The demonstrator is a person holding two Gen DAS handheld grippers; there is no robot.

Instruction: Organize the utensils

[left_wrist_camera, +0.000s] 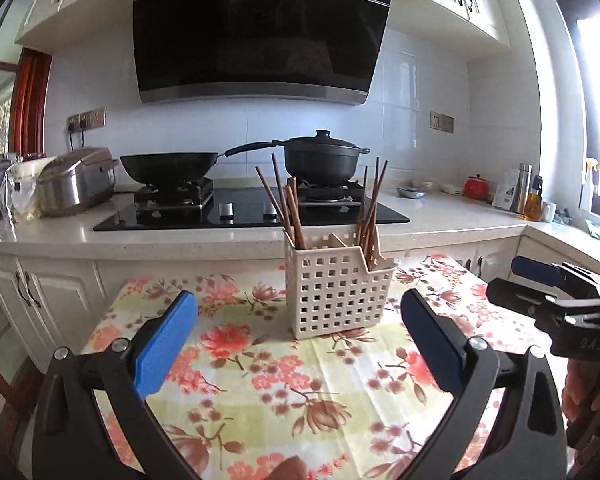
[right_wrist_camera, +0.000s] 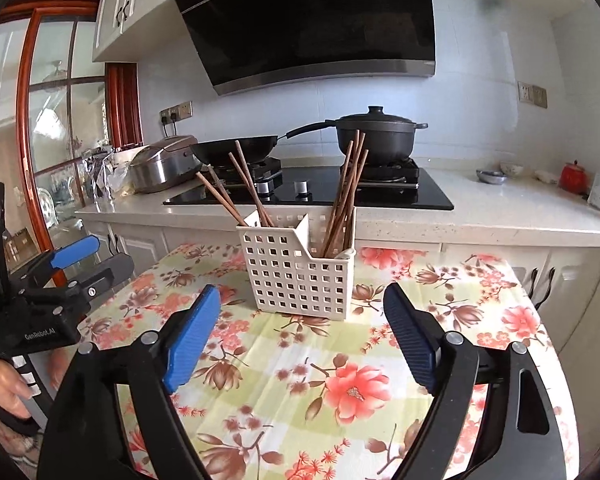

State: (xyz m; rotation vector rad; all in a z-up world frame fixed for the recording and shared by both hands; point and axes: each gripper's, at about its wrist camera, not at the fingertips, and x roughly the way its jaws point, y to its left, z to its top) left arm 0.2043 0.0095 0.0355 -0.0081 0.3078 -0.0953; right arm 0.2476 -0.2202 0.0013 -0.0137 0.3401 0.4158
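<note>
A white perforated utensil caddy (left_wrist_camera: 336,296) (right_wrist_camera: 296,276) stands upright on the floral tablecloth (left_wrist_camera: 260,384) (right_wrist_camera: 292,364). Brown wooden chopsticks lean out of its left compartment (left_wrist_camera: 288,208) (right_wrist_camera: 240,192) and its right compartment (left_wrist_camera: 370,208) (right_wrist_camera: 346,192). My left gripper (left_wrist_camera: 299,304) is open in front of the caddy, short of it, with nothing between its blue pads. My right gripper (right_wrist_camera: 302,292) is also open and empty, just short of the caddy. Each shows in the other's view: the right gripper (left_wrist_camera: 504,278) at the right edge, the left gripper (right_wrist_camera: 112,254) at the left edge.
Behind the table runs a white counter (left_wrist_camera: 440,216) with a black hob (left_wrist_camera: 252,212), a wok (left_wrist_camera: 168,166), a lidded pot (left_wrist_camera: 320,158) and a rice cooker (left_wrist_camera: 76,184). A red jar (left_wrist_camera: 476,188) and bottles (left_wrist_camera: 526,194) stand far right. A hand (right_wrist_camera: 4,388) holds the left gripper.
</note>
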